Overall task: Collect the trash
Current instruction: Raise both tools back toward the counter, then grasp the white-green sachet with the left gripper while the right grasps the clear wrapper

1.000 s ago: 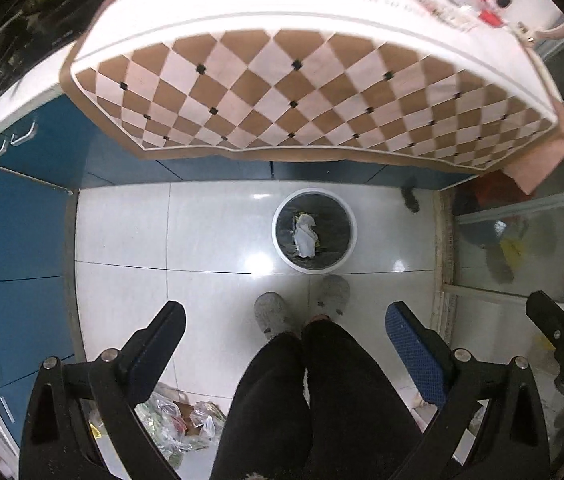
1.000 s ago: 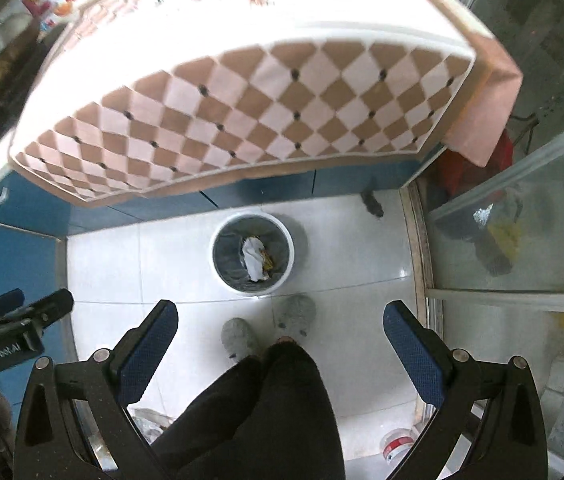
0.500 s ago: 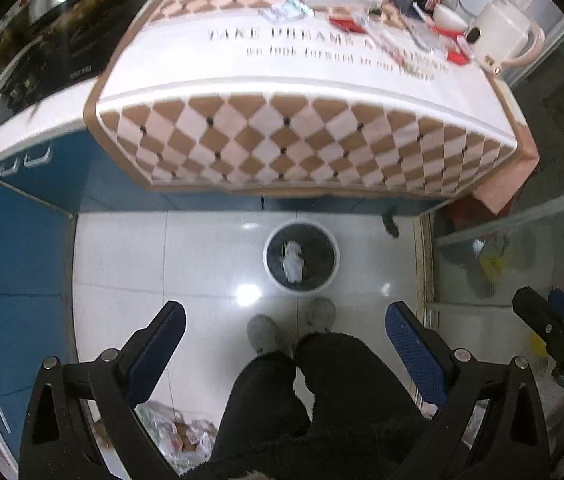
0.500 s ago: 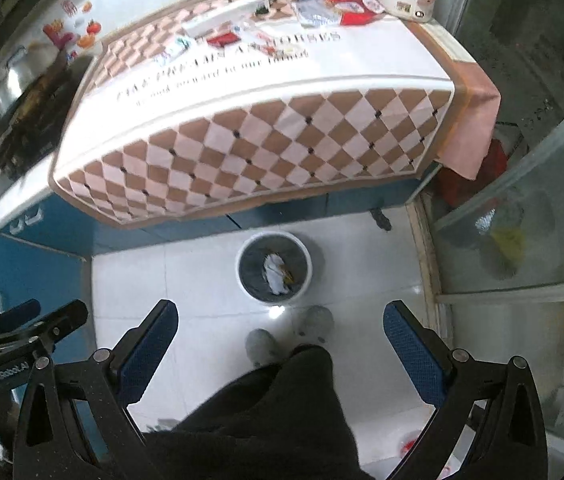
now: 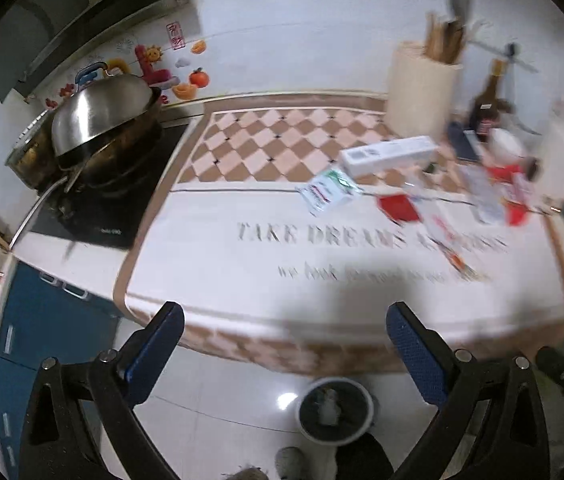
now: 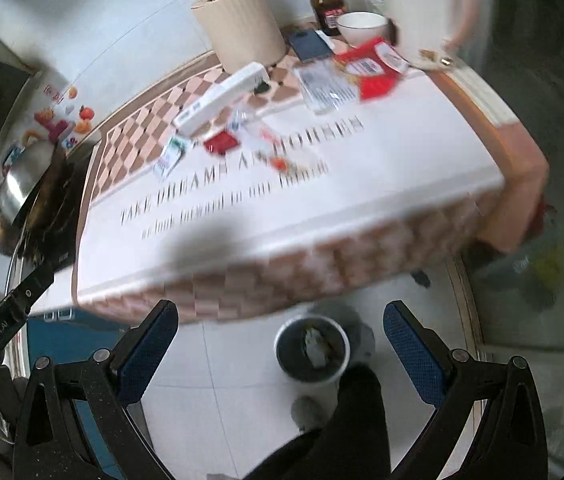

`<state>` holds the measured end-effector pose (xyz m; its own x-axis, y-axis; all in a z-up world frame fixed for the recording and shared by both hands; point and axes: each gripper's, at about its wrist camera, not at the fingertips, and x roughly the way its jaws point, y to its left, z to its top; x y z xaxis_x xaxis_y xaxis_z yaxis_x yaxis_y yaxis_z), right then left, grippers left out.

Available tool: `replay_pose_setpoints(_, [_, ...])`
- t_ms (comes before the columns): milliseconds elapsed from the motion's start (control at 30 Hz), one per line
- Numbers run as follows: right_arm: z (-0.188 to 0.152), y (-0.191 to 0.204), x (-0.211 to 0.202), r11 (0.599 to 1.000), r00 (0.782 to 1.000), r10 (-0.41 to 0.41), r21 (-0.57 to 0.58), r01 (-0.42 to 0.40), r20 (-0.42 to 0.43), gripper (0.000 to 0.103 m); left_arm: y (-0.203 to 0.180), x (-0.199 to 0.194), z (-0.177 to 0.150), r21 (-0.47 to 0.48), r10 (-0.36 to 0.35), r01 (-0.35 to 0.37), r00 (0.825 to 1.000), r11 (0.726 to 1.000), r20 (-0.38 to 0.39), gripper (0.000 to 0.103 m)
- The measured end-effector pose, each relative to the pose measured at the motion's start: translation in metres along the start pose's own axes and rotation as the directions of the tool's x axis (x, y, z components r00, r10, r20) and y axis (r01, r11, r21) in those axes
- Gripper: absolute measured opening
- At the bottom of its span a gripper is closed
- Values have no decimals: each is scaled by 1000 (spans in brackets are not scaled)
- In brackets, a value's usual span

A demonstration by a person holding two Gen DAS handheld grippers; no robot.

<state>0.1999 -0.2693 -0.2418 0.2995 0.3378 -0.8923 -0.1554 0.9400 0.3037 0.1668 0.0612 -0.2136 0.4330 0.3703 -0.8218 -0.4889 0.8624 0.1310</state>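
Trash (image 6: pixel 221 143) wrappers are lying toward the tabletop's (image 6: pixel 402 168) far right corner, the bin (image 6: pixel 312 352) sitting on the floor below its near edge. Both grippers (image 5: pixel 282 320) (image 6: pixel 279 320) are hanging wide open, empty. Risk: bumping the kettle (image 6: pixel 422 8) or bowl (image 6: pixel 362 26) crowding the wrappers.

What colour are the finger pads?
Blue pads on black fingers; clearest in the right wrist view.

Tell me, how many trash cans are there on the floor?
1. The trash can stands on the white floor just in front of the counter, by the person's feet, with some trash already inside. Another could be hidden outside these views.
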Motion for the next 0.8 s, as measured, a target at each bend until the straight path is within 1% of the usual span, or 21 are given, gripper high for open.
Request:
replay_pose_setpoints(33, [27, 1, 19, 1000, 1000, -10, -12, 10, -4, 103, -3, 20, 12, -7, 35, -36, 999, 999, -27, 103])
replay_pose_setpoints(67, [48, 2, 36, 1000, 1000, -11, -24, 11, -10, 103, -4, 31, 17, -10, 51, -51, 998, 999, -46, 103])
replay_pose_setpoints(100, [60, 3, 49, 999, 1000, -14, -32, 13, -15, 103, -7, 54, 27, -13, 70, -71, 994, 997, -84, 103])
replay_pose_setpoints(133, [87, 6, 76, 998, 999, -24, -51, 22, -31, 103, -11, 79, 36, -14, 80, -83, 988, 996, -132, 103])
replay_pose_setpoints(167, [101, 8, 94, 997, 999, -28, -67, 25, -45, 103, -15, 90, 39, -17, 83, -87, 984, 996, -160, 103])
replay_pose_setpoints(200, [121, 13, 121, 995, 997, -37, -95, 30, -71, 103, -18, 114, 46, -22, 86, -93, 975, 995, -205, 103])
replay_pose_setpoints(233, [130, 15, 137, 994, 995, -41, -108, 31, -87, 103, -21, 130, 53, -22, 89, -97, 969, 995, -231, 103])
replay_pose_setpoints(267, [149, 21, 167, 990, 992, -38, -137, 21, -123, 103, -24, 147, 58, -19, 93, -101, 963, 995, -253, 103])
replay_pose_setpoints(300, [153, 22, 180, 988, 990, -40, -151, 19, -136, 102, -26, 165, 65, -12, 105, -112, 959, 994, -265, 103])
replay_pose_setpoints(400, [177, 35, 235, 976, 980, -72, -217, 32, -183, 89, -31, 205, 86, 24, 114, -112, 955, 993, -274, 103])
replay_pose_setpoints(433, [181, 38, 245, 972, 980, -79, -231, 35, -183, 81, -34, 215, 92, 34, 97, -91, 956, 995, -277, 103])
replay_pose_setpoints(467, [183, 42, 246, 965, 987, -88, -257, 50, -138, 70, -36, 225, 98, 46, 78, -68, 956, 997, -281, 103])
replay_pose_setpoints(500, [184, 45, 247, 960, 990, -76, -278, 42, -115, 55, -38, 234, 103, 52, 50, -36, 957, 998, -287, 103])
replay_pose_setpoints(533, [186, 46, 247, 954, 991, -103, -291, 73, -89, 32, -40, 240, 107, 57, 33, -17, 955, 998, -293, 103])
replay_pose_setpoints(567, [188, 43, 248, 957, 991, -103, -280, 76, -82, 14, -42, 249, 112, 62, 4, 16, 952, 998, -305, 103])
replay_pose_setpoints(633, [194, 29, 249, 977, 995, -50, -212, 30, -88, 7, -47, 262, 119, 55, -51, 72, 947, 996, -317, 101])
replay_pose_setpoints(667, [195, 24, 249, 982, 995, -35, -186, 18, -92, 3, -49, 267, 121, 51, -82, 104, 944, 993, -320, 79])
replay_pose_setpoints(700, [197, 18, 250, 986, 995, -20, -166, 3, -95, 2, -49, 270, 123, 37, -121, 140, 942, 989, -314, 71])
replay_pose_setpoints(733, [199, 14, 250, 988, 995, -16, -153, 1, -94, 2, -48, 269, 124, 14, -159, 171, 941, 985, -300, 57])
replay_pose_setpoints(767, [199, 11, 249, 989, 995, -14, -145, 0, -94, 2, -47, 266, 126, 17, -160, 173, 944, 985, -289, 41])
replay_pose_setpoints(800, [200, 9, 249, 990, 995, -13, -141, -1, -95, 2, -48, 264, 126, 25, -162, 176, 945, 984, -284, 28])
